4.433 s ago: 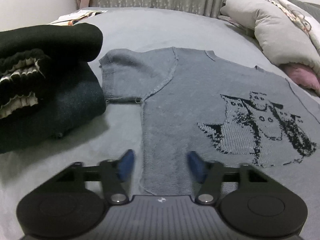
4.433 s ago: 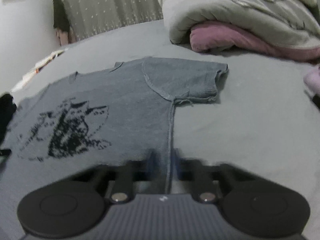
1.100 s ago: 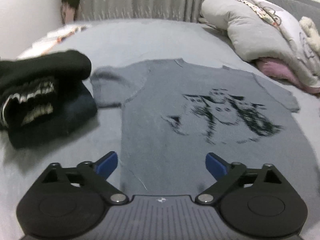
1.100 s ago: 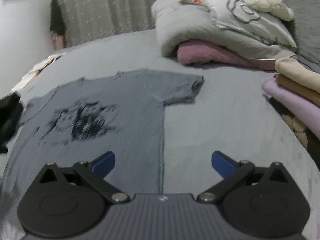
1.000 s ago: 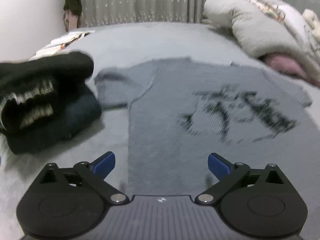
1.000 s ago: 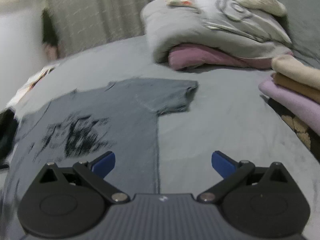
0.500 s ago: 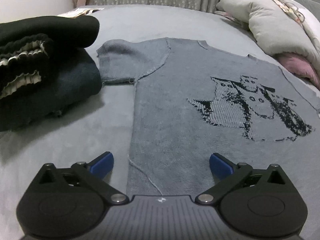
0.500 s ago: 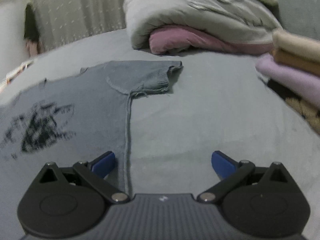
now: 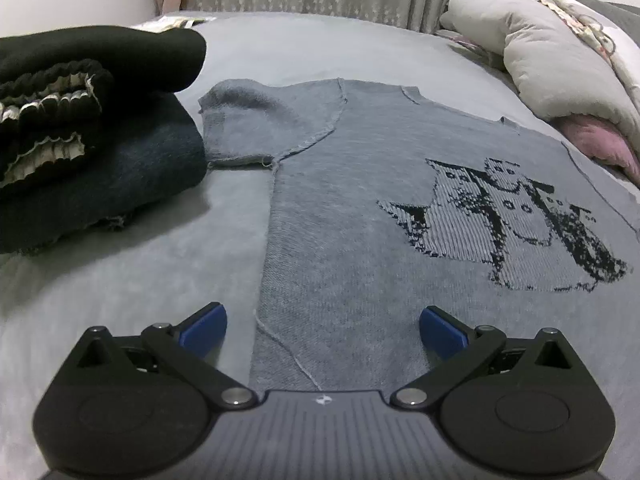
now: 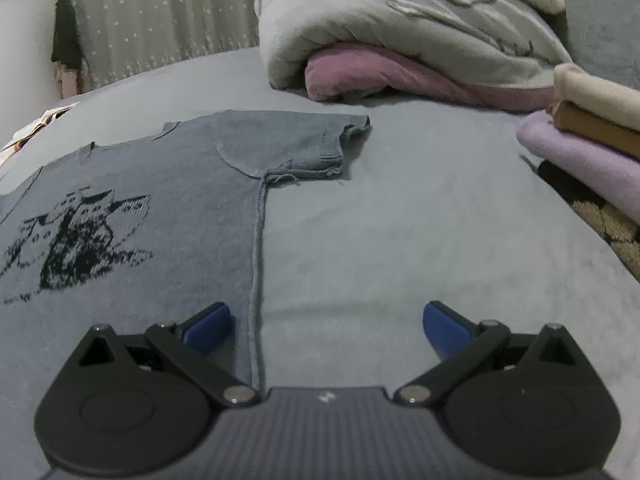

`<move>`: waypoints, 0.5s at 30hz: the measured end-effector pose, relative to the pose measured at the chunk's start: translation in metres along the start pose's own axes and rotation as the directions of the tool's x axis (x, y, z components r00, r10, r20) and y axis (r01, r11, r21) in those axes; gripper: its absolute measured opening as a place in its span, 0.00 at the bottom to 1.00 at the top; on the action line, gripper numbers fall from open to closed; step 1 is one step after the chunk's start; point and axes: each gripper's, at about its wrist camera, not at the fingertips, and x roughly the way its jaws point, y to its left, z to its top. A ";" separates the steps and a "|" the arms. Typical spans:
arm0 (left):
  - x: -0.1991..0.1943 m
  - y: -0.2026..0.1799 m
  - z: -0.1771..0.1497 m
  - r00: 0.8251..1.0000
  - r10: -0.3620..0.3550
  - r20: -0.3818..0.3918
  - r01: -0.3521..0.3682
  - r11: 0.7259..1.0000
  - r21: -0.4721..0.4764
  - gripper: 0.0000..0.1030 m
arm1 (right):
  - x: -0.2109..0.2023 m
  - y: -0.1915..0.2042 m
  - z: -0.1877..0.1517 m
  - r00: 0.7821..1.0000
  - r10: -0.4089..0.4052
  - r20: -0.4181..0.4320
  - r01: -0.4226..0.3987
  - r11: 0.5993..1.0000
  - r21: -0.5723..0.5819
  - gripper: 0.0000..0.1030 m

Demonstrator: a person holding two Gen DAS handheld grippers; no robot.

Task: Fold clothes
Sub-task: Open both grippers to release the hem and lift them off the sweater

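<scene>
Here, the grey bed (image 9: pixel 120 280) carries everything, and my grey knit T-shirt (image 9: pixel 352 208) lies flat across its middle, face up, with a dark cat-like print (image 9: pixel 504 220) on the chest and both short sleeves spread out to the sides. At the far right corner of the bed a grey quilt (image 10: pixel 400 36) is bundled on top of a pink blanket (image 10: pixel 384 72). Along the left edge sits a pile of dark folded clothes (image 9: pixel 92 152), its near side just beside the shirt's left sleeve (image 9: pixel 248 124). At the right edge a stack of folded clothes in lilac, brown and cream (image 10: pixel 592 132) lies well apart from the shirt's right sleeve (image 10: pixel 296 144).

My left hand-held gripper (image 9: pixel 322 326) hovers low at the shirt's bottom hem, fingers spread wide, straddling the left side seam with nothing between them. My right hand-held gripper (image 10: pixel 326 326) is likewise spread wide at the hem, its left finger over the fabric beside the right side seam (image 10: pixel 258 248) and its right finger over bare bed.
</scene>
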 end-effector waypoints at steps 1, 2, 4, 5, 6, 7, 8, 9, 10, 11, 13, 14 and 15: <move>-0.001 0.000 0.001 1.000 0.012 0.000 -0.012 1.000 -0.008 1.00 | 0.001 -0.002 0.004 1.000 0.015 -0.002 -0.015 1.000 0.013 1.00; -0.002 0.000 0.003 0.999 0.037 0.000 -0.037 0.999 -0.025 1.00 | 0.002 -0.004 0.008 1.000 0.029 0.002 -0.029 0.999 0.021 1.00; -0.002 -0.001 0.004 0.999 0.043 0.001 -0.043 0.999 -0.029 1.00 | 0.005 -0.005 0.015 0.999 0.046 0.013 -0.046 0.998 0.036 0.99; -0.002 0.000 0.006 0.999 0.045 0.003 -0.045 0.999 -0.028 1.00 | 0.006 -0.005 0.017 0.999 0.049 0.015 -0.050 0.998 0.039 0.98; -0.001 0.000 0.007 0.999 0.052 0.004 -0.052 0.998 -0.029 1.00 | 0.008 -0.005 0.023 0.997 0.072 0.021 -0.073 0.996 0.049 0.96; -0.001 0.001 0.008 0.998 0.058 0.003 -0.057 0.998 -0.034 1.00 | 0.011 -0.004 0.030 0.995 0.097 0.028 -0.098 0.993 0.065 0.96; 0.000 0.003 0.008 0.998 0.063 0.002 -0.063 0.997 -0.045 1.00 | 0.013 -0.006 0.036 0.991 0.125 0.038 -0.128 0.987 0.094 0.95; 0.000 0.004 0.009 0.998 0.066 0.000 -0.066 0.996 -0.055 1.00 | 0.015 -0.008 0.043 0.986 0.156 0.051 -0.161 0.979 0.127 0.93; 0.000 0.006 0.010 0.998 0.063 -0.003 -0.063 0.996 -0.065 1.00 | 0.018 -0.011 0.050 0.980 0.188 0.067 -0.197 0.965 0.174 0.87; 0.000 0.008 0.011 0.998 0.057 -0.008 -0.058 0.995 -0.080 1.00 | 0.023 -0.015 0.057 0.974 0.213 0.079 -0.226 0.948 0.225 0.83; 0.000 0.010 0.012 0.999 0.054 -0.006 -0.054 0.995 -0.089 1.00 | 0.032 -0.021 0.069 0.965 0.244 0.093 -0.261 0.917 0.303 0.73; -0.001 0.012 0.013 0.999 0.052 -0.003 -0.052 0.994 -0.094 1.00 | 0.037 -0.022 0.076 0.966 0.240 0.091 -0.257 0.912 0.319 0.71; -0.001 0.013 0.013 0.999 0.052 -0.001 -0.051 0.994 -0.098 1.00 | 0.044 -0.022 0.083 0.969 0.233 0.086 -0.249 0.909 0.334 0.70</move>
